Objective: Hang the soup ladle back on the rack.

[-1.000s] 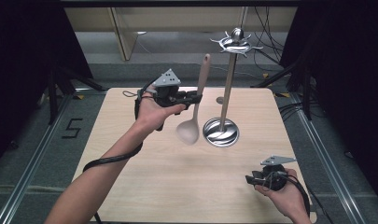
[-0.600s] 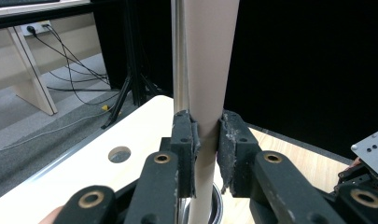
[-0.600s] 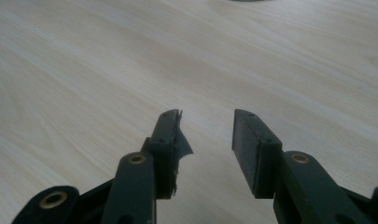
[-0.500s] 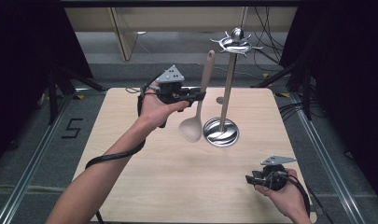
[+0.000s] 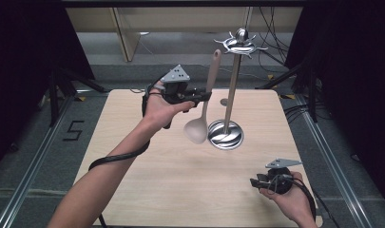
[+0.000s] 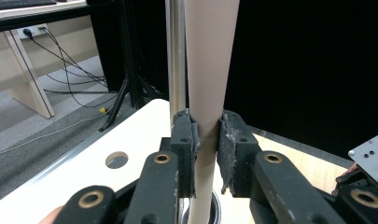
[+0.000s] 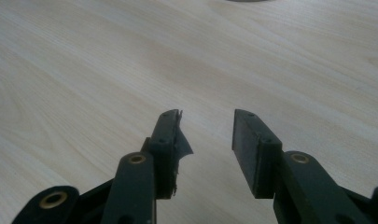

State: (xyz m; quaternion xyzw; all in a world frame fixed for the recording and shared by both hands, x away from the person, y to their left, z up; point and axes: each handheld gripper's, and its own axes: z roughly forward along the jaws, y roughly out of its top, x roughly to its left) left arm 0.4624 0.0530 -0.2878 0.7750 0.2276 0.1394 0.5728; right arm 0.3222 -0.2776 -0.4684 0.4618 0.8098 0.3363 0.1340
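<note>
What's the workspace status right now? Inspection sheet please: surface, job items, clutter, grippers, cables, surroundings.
Surface: light wood table, round hole near the far edge.
Job's things: beige ladle held upright, bowl down, beside the steel rack pole; hooks on top bare.
Clutter: nothing seen.
Grippers: left gripper clamps the ladle handle; right gripper open, low over the table's near right.
Cables: one trails along the left forearm; more on the floor behind.
Surroundings: black curtains, grey floor.
</note>
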